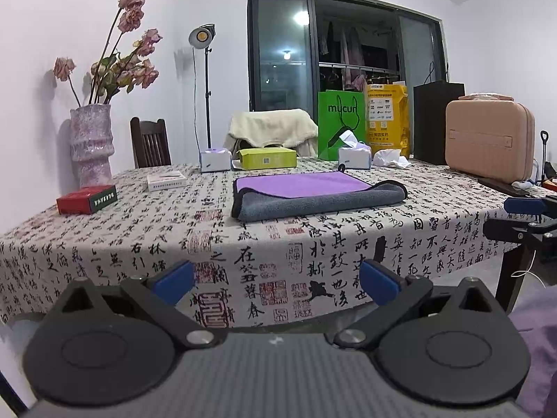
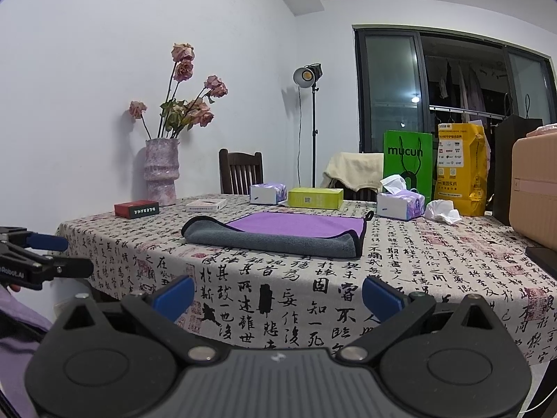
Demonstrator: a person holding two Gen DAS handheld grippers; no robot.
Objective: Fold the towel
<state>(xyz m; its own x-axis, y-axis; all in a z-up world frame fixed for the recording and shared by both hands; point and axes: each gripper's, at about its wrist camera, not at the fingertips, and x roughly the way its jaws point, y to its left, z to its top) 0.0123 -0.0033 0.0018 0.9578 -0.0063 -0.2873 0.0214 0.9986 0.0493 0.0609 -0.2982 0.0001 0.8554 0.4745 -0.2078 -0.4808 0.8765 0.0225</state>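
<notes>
The microfiber towel (image 1: 313, 193), grey with its purple face up and near edge folded over, lies on the calligraphy-print desk (image 1: 243, 244). Behind the towel stands a lime-green box (image 1: 267, 158). Both the left hand-held gripper (image 1: 276, 278) and right hand-held gripper (image 2: 277, 294) hover short of the towel, fingers apart and empty.
</notes>
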